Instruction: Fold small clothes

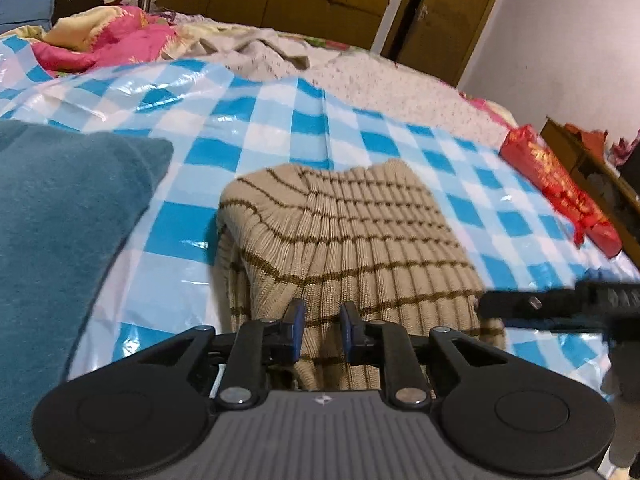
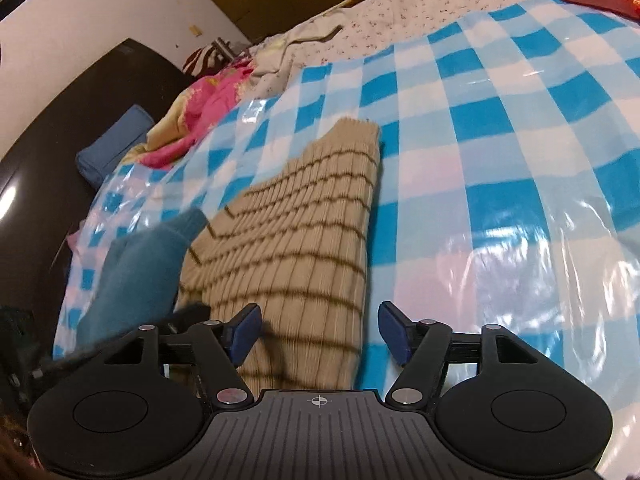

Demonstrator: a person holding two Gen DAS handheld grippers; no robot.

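Blue pads of our left gripper (image 1: 322,318) stand narrowly parted over the sweater's (image 1: 352,240) near hem without pinching it, our right gripper (image 2: 318,330) gapes wide at its right edge, and the sweater lies folded on the checked sheet (image 1: 256,120), teal cloth (image 1: 60,208) beside it.
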